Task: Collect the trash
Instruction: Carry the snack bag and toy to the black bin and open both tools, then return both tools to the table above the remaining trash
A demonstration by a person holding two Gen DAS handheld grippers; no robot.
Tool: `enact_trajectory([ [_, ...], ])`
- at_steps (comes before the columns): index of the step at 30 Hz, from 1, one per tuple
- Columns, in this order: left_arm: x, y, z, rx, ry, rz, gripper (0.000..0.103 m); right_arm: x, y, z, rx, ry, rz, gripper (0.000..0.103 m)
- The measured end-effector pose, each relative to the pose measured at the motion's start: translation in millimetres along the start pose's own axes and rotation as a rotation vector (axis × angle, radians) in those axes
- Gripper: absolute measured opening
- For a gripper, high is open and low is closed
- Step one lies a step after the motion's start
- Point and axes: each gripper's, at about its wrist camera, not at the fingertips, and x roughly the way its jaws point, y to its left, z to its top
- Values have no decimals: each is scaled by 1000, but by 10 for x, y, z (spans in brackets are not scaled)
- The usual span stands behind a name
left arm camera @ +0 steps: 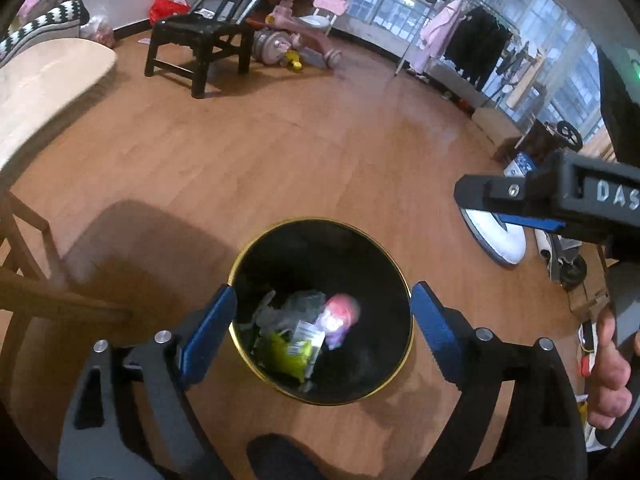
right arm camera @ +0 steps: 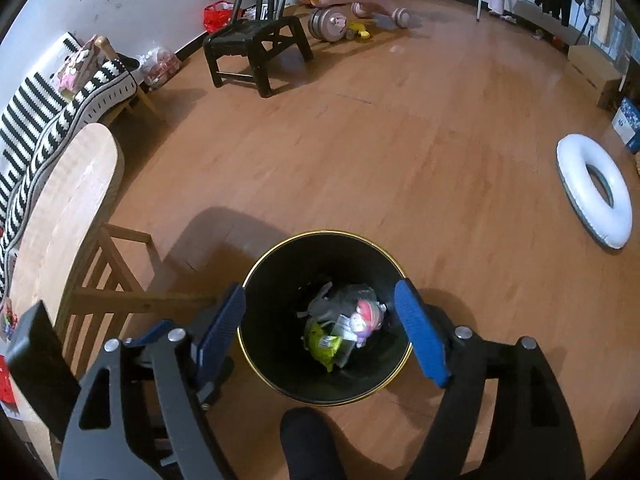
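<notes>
Both over the black bin (left arm camera: 248, 264) now: left gripper (left arm camera: 322, 322) wide apart, nothing btwn; right gripper (right arm camera: 322, 320) apart too, empty. Wrappers (right arm camera: 344, 326) lie inside.

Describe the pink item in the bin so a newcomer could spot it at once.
On the wooden floor stands a black gold-rimmed bin. Among the wrappers at its bottom, right of a yellow-green packet, lies the pink-and-purple item, the only pink piece there.

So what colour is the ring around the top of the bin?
Gold, on the black bin's rim; clearest in the right wrist view.
</notes>
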Motion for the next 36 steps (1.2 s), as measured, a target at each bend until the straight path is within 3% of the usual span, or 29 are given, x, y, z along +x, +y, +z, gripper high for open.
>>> enact_trajectory([
  [6,-463,271,-6,-31,-58,69,92,-153,386,20,-60,-53,45,81],
  [13,-1429,926,-61,-115,-165,210,94,-507,1426,-112,-238,-150,173,85],
  [18,-2237,1438,-256,-155,-235,337,94,-657,2172,-287,-339,-160,282,85],
  [28,-3861,2509,-1188,-267,-309,606,95,-870,3968,-971,-561,-129,470,85],
  [36,-4610,3286,-1842,-404,-320,744,95,-897,5053,-1644,-777,-96,534,85],
])
